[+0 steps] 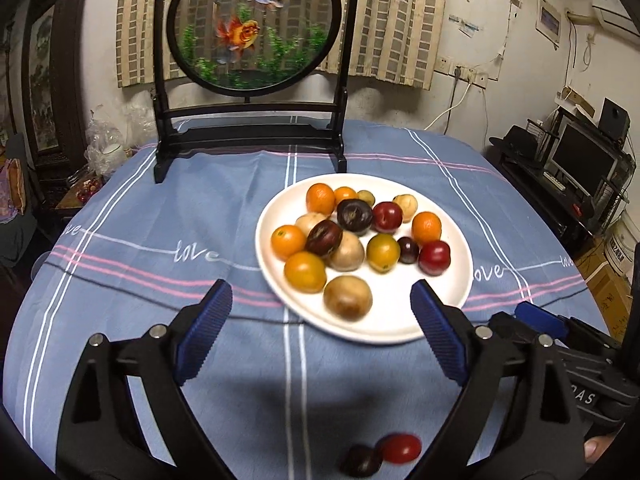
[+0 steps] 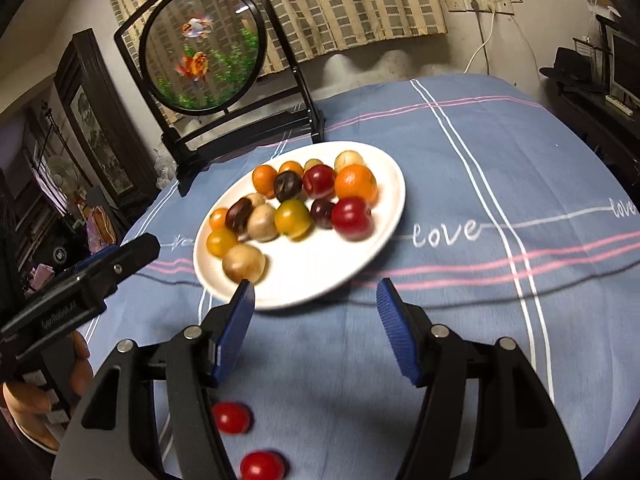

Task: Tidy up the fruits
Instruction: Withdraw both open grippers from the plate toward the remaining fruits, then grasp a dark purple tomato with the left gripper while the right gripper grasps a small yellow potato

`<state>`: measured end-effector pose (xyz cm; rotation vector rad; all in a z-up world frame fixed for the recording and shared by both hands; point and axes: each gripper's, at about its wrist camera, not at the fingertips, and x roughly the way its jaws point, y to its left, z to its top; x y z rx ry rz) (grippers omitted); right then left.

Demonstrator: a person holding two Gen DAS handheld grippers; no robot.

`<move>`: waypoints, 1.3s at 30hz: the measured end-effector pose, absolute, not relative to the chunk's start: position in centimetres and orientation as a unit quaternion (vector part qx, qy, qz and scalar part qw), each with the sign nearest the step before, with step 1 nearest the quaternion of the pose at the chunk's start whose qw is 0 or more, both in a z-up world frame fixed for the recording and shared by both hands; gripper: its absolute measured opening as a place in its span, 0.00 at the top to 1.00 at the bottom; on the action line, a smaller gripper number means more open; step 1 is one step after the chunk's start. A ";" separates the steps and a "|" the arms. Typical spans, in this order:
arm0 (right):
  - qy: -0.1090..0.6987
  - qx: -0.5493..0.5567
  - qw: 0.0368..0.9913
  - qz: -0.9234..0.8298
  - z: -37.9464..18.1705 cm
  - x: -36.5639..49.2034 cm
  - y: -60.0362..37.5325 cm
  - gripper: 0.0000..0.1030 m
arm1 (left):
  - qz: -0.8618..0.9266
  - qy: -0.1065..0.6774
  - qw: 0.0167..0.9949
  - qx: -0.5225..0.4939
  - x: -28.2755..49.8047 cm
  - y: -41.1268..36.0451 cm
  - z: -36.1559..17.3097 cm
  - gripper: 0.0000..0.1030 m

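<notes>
A white plate (image 1: 456, 280) (image 2: 320, 284) on the blue tablecloth holds several small fruits: orange, yellow, tan, dark purple and red ones. My left gripper (image 1: 322, 294) stands open just short of the plate's near rim, nothing between its blue pads. In the left wrist view a red fruit (image 1: 400, 448) and a dark purple fruit (image 1: 360, 460) lie on the cloth below that gripper. My right gripper (image 2: 316, 294) is open too, empty, near the plate's front edge. Two red fruits (image 2: 231, 418) (image 2: 262, 466) lie on the cloth under it.
A round goldfish screen on a black stand (image 1: 252, 136) (image 2: 208, 120) rises behind the plate. The right gripper (image 1: 560, 332) shows at the right of the left wrist view; the left gripper's body (image 2: 84, 280) and a hand (image 2: 44, 392) show at the right wrist view's left. Furniture rings the table.
</notes>
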<state>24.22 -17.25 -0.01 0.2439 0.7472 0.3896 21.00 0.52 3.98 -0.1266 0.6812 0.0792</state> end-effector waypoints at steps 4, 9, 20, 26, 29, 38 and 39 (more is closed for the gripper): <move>0.364 0.137 0.901 0.193 -0.5 22.4 -18.0 0.38 | 0.040 0.340 0.937 -0.064 19.3 0.9 3.6 0.09; 0.371 0.145 0.896 0.195 -1.7 20.2 -18.6 0.37 | 0.040 0.351 0.934 -0.055 17.3 1.4 2.1 0.09; 0.381 0.176 0.887 0.193 -3.8 19.3 -19.7 0.37 | 0.002 0.399 0.917 -0.020 14.0 0.4 -2.1 0.09; 0.377 0.188 0.882 0.209 -3.6 18.9 -19.8 0.37 | -0.032 0.421 0.905 0.040 13.0 -1.4 -3.3 0.09; 0.381 0.185 0.880 0.215 -3.7 19.0 -19.6 0.37 | -0.038 0.430 0.901 0.043 13.3 -1.6 -3.8 0.10; 0.383 0.178 0.878 0.225 -3.5 18.7 -19.1 0.37 | -0.076 0.451 0.889 0.032 14.7 -2.8 -5.1 0.49; 0.383 0.177 0.878 0.225 -3.5 18.6 -19.1 0.37 | -0.083 0.452 0.887 0.033 14.8 -3.1 -5.1 0.59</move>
